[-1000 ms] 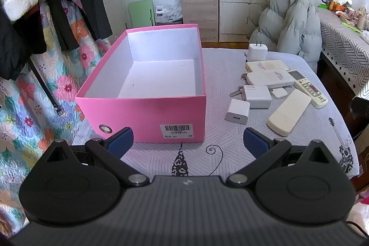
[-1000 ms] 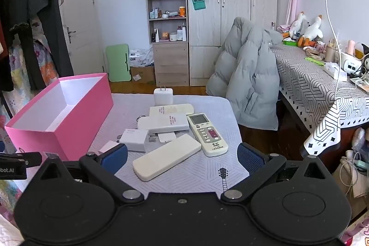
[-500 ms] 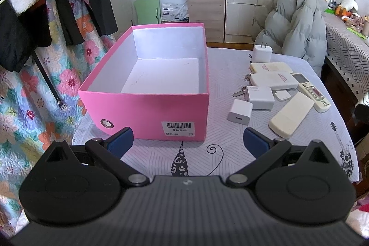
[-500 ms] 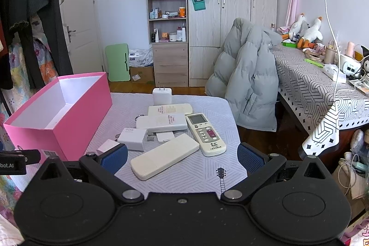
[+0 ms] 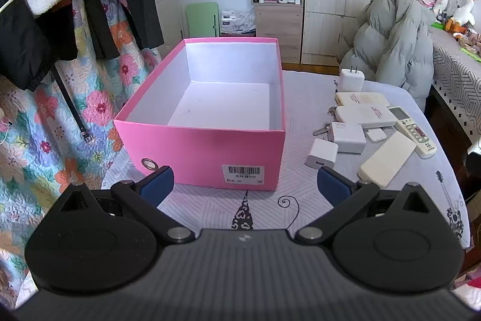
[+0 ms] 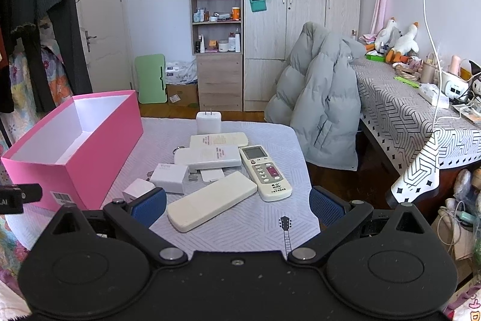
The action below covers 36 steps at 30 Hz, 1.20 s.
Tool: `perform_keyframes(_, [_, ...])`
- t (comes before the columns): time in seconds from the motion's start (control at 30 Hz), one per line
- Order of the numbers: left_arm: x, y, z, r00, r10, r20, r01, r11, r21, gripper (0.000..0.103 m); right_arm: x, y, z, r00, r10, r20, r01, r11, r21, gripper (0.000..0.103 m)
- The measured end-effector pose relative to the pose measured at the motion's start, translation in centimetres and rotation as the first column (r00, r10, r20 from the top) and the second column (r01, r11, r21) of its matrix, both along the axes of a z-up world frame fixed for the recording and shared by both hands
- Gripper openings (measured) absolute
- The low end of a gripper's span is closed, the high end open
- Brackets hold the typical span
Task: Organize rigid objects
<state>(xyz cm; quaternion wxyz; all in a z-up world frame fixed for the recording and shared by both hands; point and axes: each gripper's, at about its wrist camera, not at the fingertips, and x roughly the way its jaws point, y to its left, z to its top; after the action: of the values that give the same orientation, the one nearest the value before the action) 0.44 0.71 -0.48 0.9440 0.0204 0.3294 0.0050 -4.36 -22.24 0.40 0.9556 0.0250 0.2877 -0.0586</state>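
Note:
An empty pink box (image 5: 207, 154) with a white inside stands on the table's left; it also shows in the right wrist view (image 6: 75, 146). Right of it lie several white and cream rigid objects: a small cube charger (image 5: 321, 154), a bigger charger (image 5: 347, 137), a cream remote lying face down (image 6: 212, 200), a keypad remote (image 6: 266, 172), two flat cream remotes (image 6: 208, 155) and an upright plug adapter (image 6: 208, 123). My left gripper (image 5: 245, 185) is open and empty before the box's front wall. My right gripper (image 6: 237, 205) is open and empty, just short of the face-down remote.
A grey puffer jacket (image 6: 321, 107) hangs over a chair beyond the table's far right corner. A second table (image 6: 421, 113) with clutter stands at the right. Hanging clothes (image 5: 60, 5) and a floral quilt (image 5: 45, 125) border the left. Keys (image 5: 320, 130) lie beside the bigger charger.
Both grippers have drawn slightly back and up from the table, so the box and the objects look a little farther off. Nothing on the table has moved.

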Motion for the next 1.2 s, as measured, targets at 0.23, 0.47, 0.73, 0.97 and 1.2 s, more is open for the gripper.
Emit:
perform_keyframes(0.23, [-0.12, -0.14, -0.06, 1.000, -0.013, -0.003, 0.013, 1.000, 0.002, 0.103, 0.09, -0.07, -0.32, 1.000, -0.001, -0.007, 0.001, 1.000, -0.003, 0.103])
perform_keyframes(0.47, [-0.09, -0.27, -0.07, 1.000, -0.012, -0.002, 0.012, 1.000, 0.006, 0.103, 0.10, -0.40, -0.56, 1.000, -0.012, -0.012, 0.012, 1.000, -0.001, 0.103])
perform_keyframes(0.73, [-0.05, -0.30, -0.18, 1.000, -0.012, -0.005, 0.012, 1.000, 0.006, 0.103, 0.10, -0.48, -0.83, 1.000, -0.015, -0.023, 0.015, 1.000, -0.005, 0.102])
perform_keyframes(0.97, [-0.03, -0.31, -0.18, 1.000, -0.012, -0.007, 0.013, 1.000, 0.006, 0.103, 0.09, -0.44, -0.88, 1.000, -0.013, -0.026, 0.013, 1.000, -0.008, 0.102])
perform_keyframes(1.2, [-0.07, -0.28, -0.34, 1.000, -0.012, -0.008, 0.012, 1.000, 0.007, 0.103, 0.10, -0.43, -0.89, 1.000, -0.012, -0.028, 0.012, 1.000, -0.009, 0.103])
